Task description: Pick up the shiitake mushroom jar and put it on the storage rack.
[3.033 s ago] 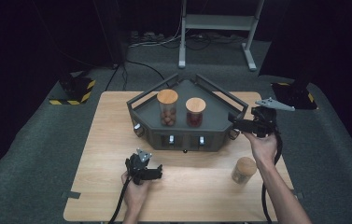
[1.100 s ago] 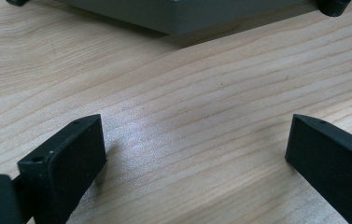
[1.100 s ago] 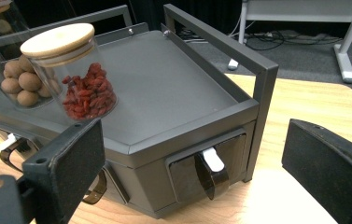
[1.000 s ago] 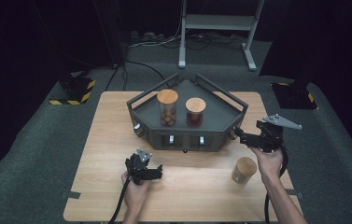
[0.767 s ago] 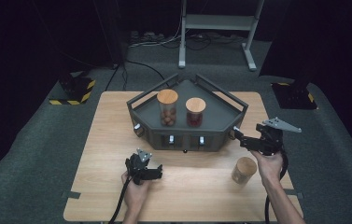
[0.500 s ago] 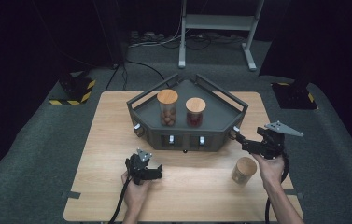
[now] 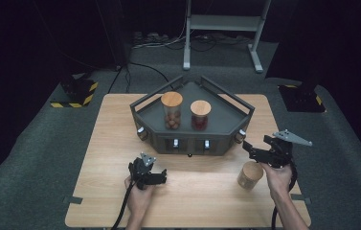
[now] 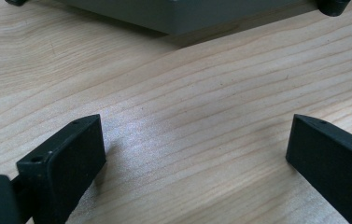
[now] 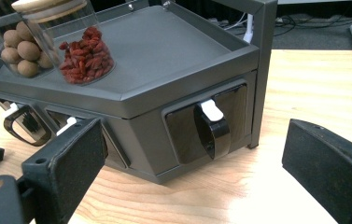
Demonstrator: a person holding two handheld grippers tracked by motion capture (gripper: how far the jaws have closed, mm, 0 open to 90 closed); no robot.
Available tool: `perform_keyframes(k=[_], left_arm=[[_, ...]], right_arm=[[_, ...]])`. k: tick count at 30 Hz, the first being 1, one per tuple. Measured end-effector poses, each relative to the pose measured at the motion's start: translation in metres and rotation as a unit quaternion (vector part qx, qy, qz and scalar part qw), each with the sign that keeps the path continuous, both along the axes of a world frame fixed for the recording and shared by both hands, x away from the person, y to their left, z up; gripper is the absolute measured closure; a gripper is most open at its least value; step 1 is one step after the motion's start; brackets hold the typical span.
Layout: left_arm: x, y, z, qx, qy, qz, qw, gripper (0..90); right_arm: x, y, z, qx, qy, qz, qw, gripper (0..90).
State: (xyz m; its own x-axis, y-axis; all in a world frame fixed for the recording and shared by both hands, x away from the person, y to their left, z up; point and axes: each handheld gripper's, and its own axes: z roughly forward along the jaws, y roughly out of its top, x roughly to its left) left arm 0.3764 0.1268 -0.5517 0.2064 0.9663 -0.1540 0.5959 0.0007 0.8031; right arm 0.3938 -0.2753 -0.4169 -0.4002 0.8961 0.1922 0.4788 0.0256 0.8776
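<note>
Drawer handle [image 9: 213, 133] ahead of right tool [image 9: 192, 163] | contents hidden, seemingly shut

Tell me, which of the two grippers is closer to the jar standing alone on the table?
The right gripper, just above the lone jar. The left gripper rests far across the table.

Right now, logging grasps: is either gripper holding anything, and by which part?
Nothing is held. The left gripper and the right gripper are both open, empty.

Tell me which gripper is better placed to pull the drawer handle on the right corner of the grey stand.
Right. The right gripper is open beside that corner, and its view faces the drawer handle between its jaws. The left gripper rests low on the table, off to the stand's front left.
</note>
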Motion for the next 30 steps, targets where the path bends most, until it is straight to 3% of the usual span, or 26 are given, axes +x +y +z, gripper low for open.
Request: perform_keyframes(k=[30], left_arm=[[0.000, 0.000, 0.000, 0.000, 0.000, 0.000, 1.0000, 4.3]], right_arm=[[-0.018, -0.007, -0.024, 0.009, 0.003, 0.006, 0.9999, 5.7]])
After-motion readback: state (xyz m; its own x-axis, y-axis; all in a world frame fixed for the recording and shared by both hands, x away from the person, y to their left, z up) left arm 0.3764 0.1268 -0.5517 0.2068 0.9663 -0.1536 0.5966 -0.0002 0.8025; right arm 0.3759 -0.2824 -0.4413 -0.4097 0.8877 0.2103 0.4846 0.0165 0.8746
